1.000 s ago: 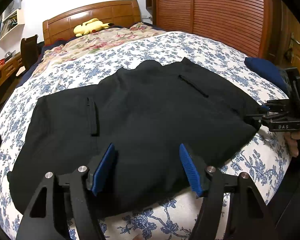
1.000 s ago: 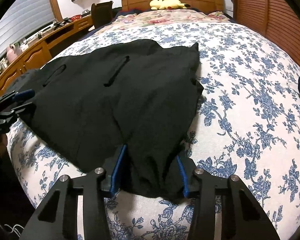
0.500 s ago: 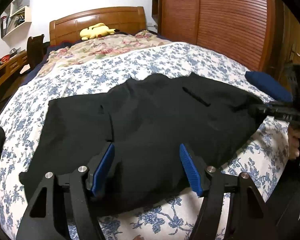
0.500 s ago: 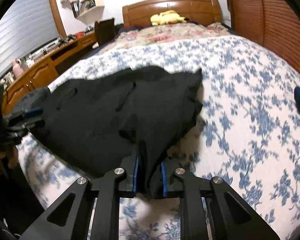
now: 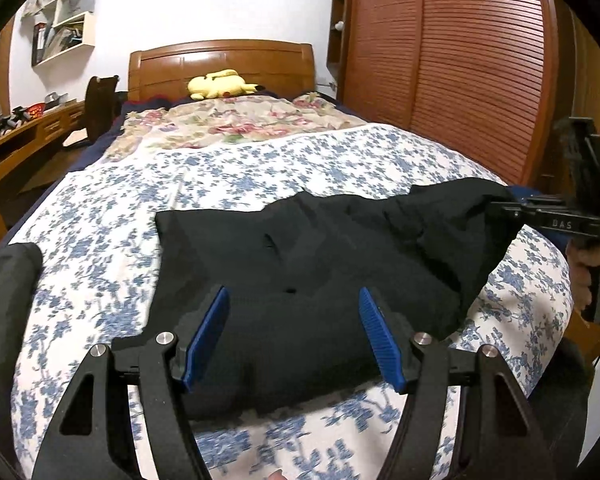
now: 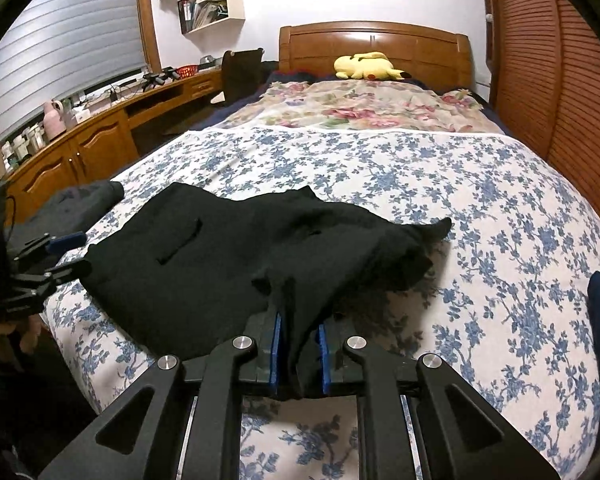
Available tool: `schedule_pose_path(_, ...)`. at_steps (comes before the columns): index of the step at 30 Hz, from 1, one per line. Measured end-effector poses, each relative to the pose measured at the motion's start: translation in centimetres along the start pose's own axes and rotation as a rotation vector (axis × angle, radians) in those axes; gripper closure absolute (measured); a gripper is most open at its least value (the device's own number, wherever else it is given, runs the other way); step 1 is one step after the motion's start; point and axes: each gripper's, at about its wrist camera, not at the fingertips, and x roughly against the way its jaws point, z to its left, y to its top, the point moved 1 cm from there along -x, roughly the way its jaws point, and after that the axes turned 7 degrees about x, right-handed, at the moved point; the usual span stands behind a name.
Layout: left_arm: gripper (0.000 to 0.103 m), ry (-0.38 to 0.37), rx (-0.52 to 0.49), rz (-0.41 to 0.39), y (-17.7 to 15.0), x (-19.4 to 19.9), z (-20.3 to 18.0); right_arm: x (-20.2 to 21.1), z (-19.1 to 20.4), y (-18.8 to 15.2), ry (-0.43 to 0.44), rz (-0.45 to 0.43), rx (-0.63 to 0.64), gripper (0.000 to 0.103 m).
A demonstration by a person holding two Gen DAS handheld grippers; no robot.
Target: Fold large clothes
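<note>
a big black garment (image 5: 340,264) lies on the bed (image 5: 100,240), near the foot edge, on the blue flower sheet. its corner by the right side of the bed is pulled up off the sheet, and the cloth there is bunched into folds.

the right gripper (image 6: 298,354) is clamped tight on that raised corner — a thick fold of black cloth sits squeezed between its blue pads (image 6: 277,354). its jaws have just been closing, with the cloth between them. a hand (image 5: 592,276) holds this gripper at the bed's right edge.

the left gripper (image 5: 292,340) has its jaws spread wide. the near hem of the garment bulges up between the blue pads (image 5: 206,340), but the pads do not squeeze it, so it is not gripping.

a yellow plush toy (image 6: 366,66) lies at the headboard end. another dark cloth (image 6: 76,204) sits at the bed's left edge.
</note>
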Motion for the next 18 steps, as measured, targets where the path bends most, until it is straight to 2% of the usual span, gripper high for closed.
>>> schedule_pose_path(9, 0.035, 0.031, 0.037, -0.033, -0.4, 2.0, 3.1, -1.2, 1.1, 2.0, 0.013, -0.003, 0.02, 0.09)
schedule_pose_path(18, 0.035, 0.06, 0.078, -0.058, -0.7, 3.5, 5.5, -1.8, 7.1, 6.7, 0.047, -0.052, 0.179, 0.092)
